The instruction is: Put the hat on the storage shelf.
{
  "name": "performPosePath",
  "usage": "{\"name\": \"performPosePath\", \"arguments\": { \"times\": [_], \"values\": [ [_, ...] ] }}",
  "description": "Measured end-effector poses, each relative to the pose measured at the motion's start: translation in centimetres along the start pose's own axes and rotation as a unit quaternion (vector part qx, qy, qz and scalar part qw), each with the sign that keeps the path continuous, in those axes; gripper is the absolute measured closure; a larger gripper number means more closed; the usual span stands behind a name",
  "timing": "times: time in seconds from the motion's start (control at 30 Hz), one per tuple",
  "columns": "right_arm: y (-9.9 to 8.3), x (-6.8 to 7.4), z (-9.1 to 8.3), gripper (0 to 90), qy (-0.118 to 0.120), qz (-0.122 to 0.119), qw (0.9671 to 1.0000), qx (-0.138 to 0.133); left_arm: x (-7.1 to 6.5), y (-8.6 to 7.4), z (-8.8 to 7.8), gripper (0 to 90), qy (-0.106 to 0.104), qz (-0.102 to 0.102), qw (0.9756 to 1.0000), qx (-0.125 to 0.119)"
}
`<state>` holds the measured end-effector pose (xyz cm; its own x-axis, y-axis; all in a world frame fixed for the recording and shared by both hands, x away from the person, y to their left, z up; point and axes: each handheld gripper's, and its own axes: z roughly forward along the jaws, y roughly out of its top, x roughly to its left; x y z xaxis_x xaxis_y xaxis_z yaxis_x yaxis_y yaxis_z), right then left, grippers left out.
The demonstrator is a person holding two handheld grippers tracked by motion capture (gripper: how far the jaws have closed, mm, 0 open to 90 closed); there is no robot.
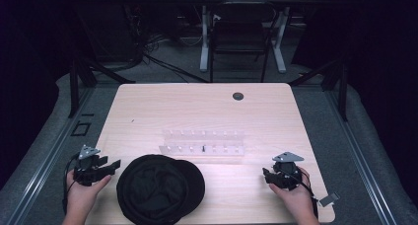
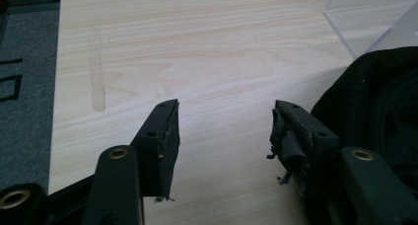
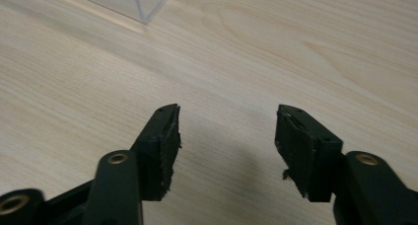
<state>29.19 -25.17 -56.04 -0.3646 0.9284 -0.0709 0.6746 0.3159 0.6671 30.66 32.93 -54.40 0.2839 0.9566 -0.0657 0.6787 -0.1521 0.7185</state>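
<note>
Though jaws agape, black cap (image 1: pixel 160 188) unlabelled.

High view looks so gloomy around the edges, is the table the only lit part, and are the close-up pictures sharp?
High view: the table is lit while the floor and room behind fall dark; the black cap shows little detail. Left gripper view: wood grain is crisp, the clear rack glares pale. Right gripper view: the right gripper casts a soft shadow on the wood.

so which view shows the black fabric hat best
The high view: the round black fabric hat lies whole on the wooden table, between both hands. The left gripper view catches its edge beside the open claw; the right gripper view adds nothing.
</note>
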Motion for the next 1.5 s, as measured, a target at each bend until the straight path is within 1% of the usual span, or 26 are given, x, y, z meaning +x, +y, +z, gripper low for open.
{"name": "performPosePath", "arguments": {
  "times": [0.07,0.17,0.2,0.3,0.33,0.37,0.4,0.43,0.47,0.7,0.73,0.77,0.8,0.83,0.87,0.9,0.93,1.0,1.03,1.07,1.1,1.13,1.23,1.27,1.4,1.5],
  "values": [
    [-0.1,-0.1,0.1,46.5,-0.006,0.004,1.0000,0.000,0.2,-0.1,0.1,47.2,-0.006,-0.011,0.9999,0.003],
    [-0.1,-0.1,0.1,47.6,-0.012,0.005,0.9999,0.004,0.5,-0.2,0.2,48.8,-0.006,-0.021,0.9997,0.009],
    [-0.2,-0.1,0.1,47.8,-0.018,0.003,0.9998,0.005,0.7,-0.3,0.3,48.8,-0.014,-0.030,0.9994,0.005],
    [-0.2,-0.1,0.1,47.9,-0.022,0.002,0.9997,0.005,0.9,-0.3,0.2,50.6,-0.018,-0.029,0.9994,0.009],
    [-0.2,-0.2,0.2,47.9,-0.025,0.004,0.9997,0.006,0.8,-0.4,0.3,51.3,-0.016,-0.025,0.9995,0.004],
    [-0.2,-0.3,0.2,47.9,-0.025,0.006,0.9996,0.007,0.8,-0.4,0.3,51.2,-0.021,-0.023,0.9995,0.003],
    [-0.3,-0.3,0.2,47.9,-0.028,0.007,0.9996,0.005,0.8,-0.3,0.2,51.0,-0.029,-0.019,0.9994,0.010],
    [-0.3,-0.4,0.2,47.9,-0.025,0.009,0.9996,0.003,0.8,-0.3,0.2,50.5,-0.029,-0.019,0.9994,0.010],
    [-0.3,-0.4,0.1,47.9,-0.024,0.013,0.9996,0.002,0.6,-0.3,0.3,49.8,-0.038,-0.022,0.9990,0.012],
    [-0.2,-0.3,0.0,48.1,-0.023,0.013,0.9996,0.003,0.4,0.0,0.3,51.2,-0.042,-0.031,0.9982,0.028],
    [-0.3,-0.1,-0.1,48.3,-0.027,0.010,0.9996,0.002,0.4,0.2,0.2,52.4,-0.040,-0.038,0.9980,0.031],
    [-0.3,-0.1,-0.1,48.3,-0.027,0.010,0.9996,0.002,0.4,0.2,0.2,54.8,-0.040,-0.038,0.9980,0.031],
    [-0.3,0.1,-0.3,48.5,-0.029,0.007,0.9996,0.001,0.5,0.7,0.0,56.4,-0.048,-0.048,0.9971,0.036],
    [-0.3,0.1,-0.3,48.5,-0.029,0.007,0.9996,0.001,0.5,0.7,0.0,57.9,-0.048,-0.048,0.9971,0.036],
    [-0.3,0.4,-0.4,47.7,-0.035,0.000,0.9994,-0.001,0.5,1.2,-0.3,59.8,-0.037,-0.045,0.9976,0.039],
    [-0.3,0.5,-0.4,47.2,-0.037,0.000,0.9993,-0.002,0.5,1.2,-0.3,59.8,-0.037,-0.045,0.9976,0.039],
    [-0.3,0.5,-0.5,46.9,-0.033,0.002,0.9994,-0.007,0.4,1.5,-0.8,59.8,-0.037,-0.034,0.9977,0.046],
    [-0.3,0.4,-0.5,45.6,-0.028,0.005,0.9995,-0.010,0.4,1.5,-1.1,59.8,-0.034,-0.031,0.9979,0.046],
    [-0.3,0.3,-0.6,44.8,-0.025,0.007,0.9996,-0.015,0.4,1.4,-1.3,59.8,-0.039,-0.035,0.9974,0.049],
    [-0.3,0.2,-0.6,40.7,-0.021,0.012,0.9995,-0.023,0.4,1.1,-1.5,58.8,-0.047,-0.038,0.9971,0.046],
    [-0.3,0.2,-0.6,40.7,-0.021,0.012,0.9995,-0.023,0.4,1.1,-1.5,57.8,-0.047,-0.038,0.9971,0.046],
    [-0.2,0.1,-0.6,37.2,-0.008,0.021,0.9995,-0.023,0.2,0.7,-1.7,57.3,-0.052,-0.043,0.9967,0.044],
    [-0.2,0.3,-0.6,34.5,0.002,0.022,0.9995,-0.023,0.0,0.3,-1.7,56.2,-0.058,-0.044,0.9963,0.046],
    [-0.1,0.4,-0.6,34.1,-0.003,0.017,0.9995,-0.025,-0.2,0.0,-1.7,56.1,-0.059,-0.041,0.9960,0.052],
    [0.0,0.6,-0.6,32.7,-0.003,0.013,0.9995,-0.027,-0.6,-0.1,-2.0,54.7,-0.065,-0.031,0.9958,0.057],
    [0.0,0.6,-0.5,34.5,-0.013,0.017,0.9996,-0.021,-0.7,0.1,-2.4,54.5,-0.071,-0.033,0.9950,0.062]
  ]
}}
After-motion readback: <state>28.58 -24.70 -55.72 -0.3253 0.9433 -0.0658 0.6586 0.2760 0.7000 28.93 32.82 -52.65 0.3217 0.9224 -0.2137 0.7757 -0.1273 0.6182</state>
